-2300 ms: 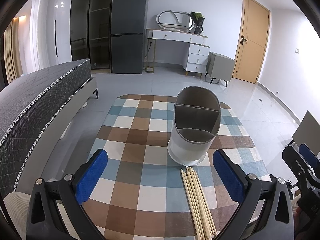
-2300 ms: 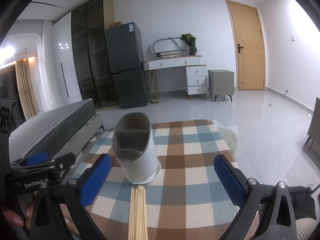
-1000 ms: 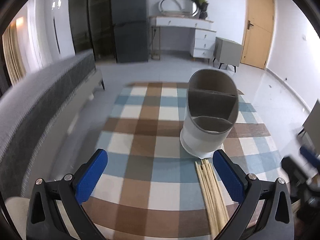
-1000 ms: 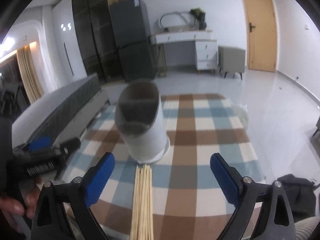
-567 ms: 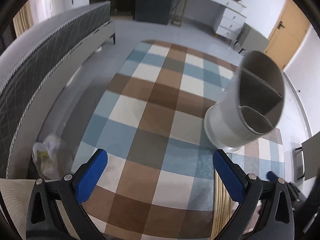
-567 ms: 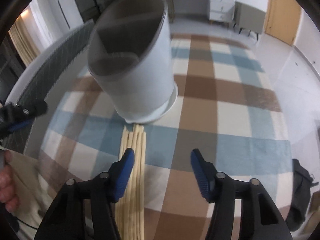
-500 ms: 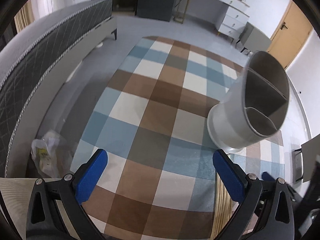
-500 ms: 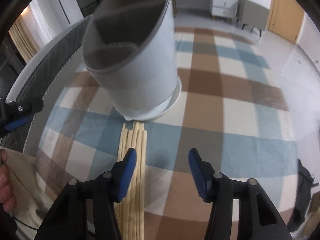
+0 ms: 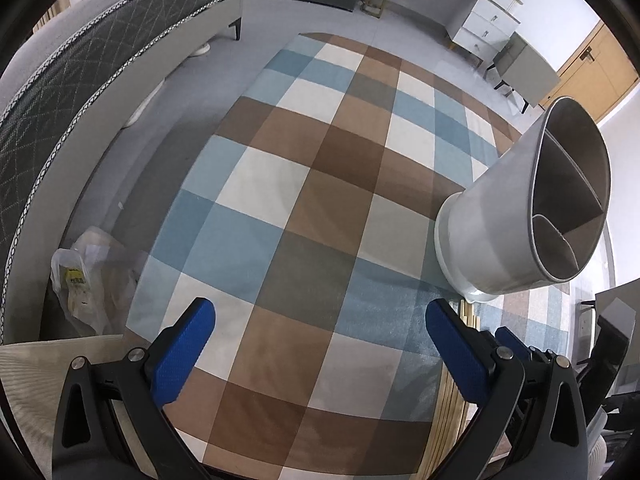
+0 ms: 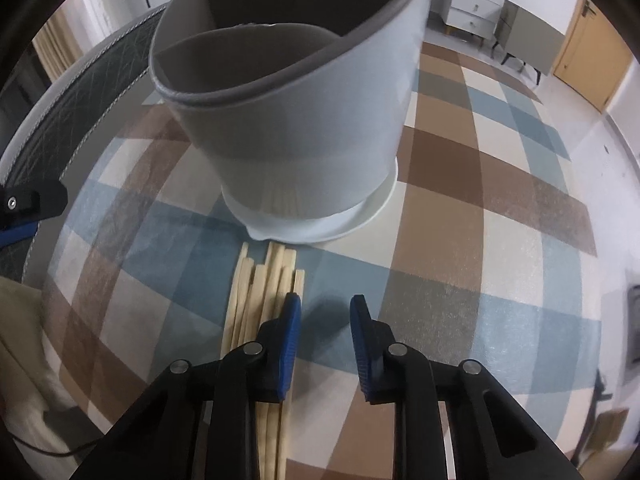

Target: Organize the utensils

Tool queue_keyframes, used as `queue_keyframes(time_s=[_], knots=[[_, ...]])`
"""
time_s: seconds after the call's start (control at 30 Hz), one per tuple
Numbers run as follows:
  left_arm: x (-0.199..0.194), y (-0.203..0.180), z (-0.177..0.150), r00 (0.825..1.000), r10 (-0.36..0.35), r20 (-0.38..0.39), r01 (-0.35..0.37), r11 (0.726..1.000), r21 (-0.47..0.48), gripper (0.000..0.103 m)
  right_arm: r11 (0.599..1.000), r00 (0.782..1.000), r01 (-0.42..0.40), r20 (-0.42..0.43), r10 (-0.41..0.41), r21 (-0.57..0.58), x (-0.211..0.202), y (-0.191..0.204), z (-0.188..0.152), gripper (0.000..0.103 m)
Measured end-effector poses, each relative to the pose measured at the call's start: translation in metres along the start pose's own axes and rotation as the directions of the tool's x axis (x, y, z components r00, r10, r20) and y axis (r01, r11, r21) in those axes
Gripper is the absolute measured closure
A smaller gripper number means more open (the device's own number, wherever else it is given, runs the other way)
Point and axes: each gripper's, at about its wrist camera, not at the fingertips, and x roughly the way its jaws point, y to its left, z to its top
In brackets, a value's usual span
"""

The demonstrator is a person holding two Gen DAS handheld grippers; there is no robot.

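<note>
A checked cloth [image 9: 304, 208] in brown, blue and cream is being seen spread under both grippers, with a quilted grey bed edge [image 9: 80, 92] lying off to the left of the left gripper [image 9: 320, 344] and a crumpled plastic bag [image 9: 86, 284] on the floor beside it; white drawers [image 9: 484, 28] and a wooden door [image 9: 592, 64] are standing far ahead. The left gripper is being held wide open over bare cloth, nothing lying between its blue pads [image 9: 184, 354]. The right gripper [image 10: 325, 316] is being pointed steeply down, its jaws closing with only cloth showing in the gap; its left pad is sitting at the right edge of the chopsticks [image 10: 260, 300], and whether it is touching them cannot be told. The chopsticks are being seen as a flat bundle of pale wooden sticks, square-tipped and uneven at their far ends, lying just ahead and left of the right gripper and running back under it. Directly beyond their tips the utensil holder [image 10: 296, 120] is standing upright on its wider white base, and nothing is blocking the way between them. It is a grey-white oval tub with a slanted grey rim, divided inside by partitions, and the compartments in view are being shown empty.
</note>
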Motion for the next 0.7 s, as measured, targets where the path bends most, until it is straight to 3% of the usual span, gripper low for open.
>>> queue_keyframes(time_s=[0.33, 0.57, 0.7], knots=[[0.002, 0.0, 0.001, 1.0, 0.011, -0.002, -0.011, 1.0, 0.009, 0.001, 0.998, 1.0, 0.021, -0.002, -0.021, -0.059, 0.003, 0.013, 0.005, 0.08], [0.004, -0.004, -0.002, 0.999, 0.041, 0.006, -0.042, 0.999, 0.034, 0.001, 1.0, 1.0, -0.009, 0.027, 0.01, -0.029, 0.007, 0.011, 0.014, 0.08], [0.007, -0.009, -0.004, 0.998, 0.058, 0.01, -0.059, 0.997, 0.059, 0.001, 0.998, 0.998, -0.058, 0.026, 0.058, 0.001, 0.008, 0.007, 0.014, 0.1]])
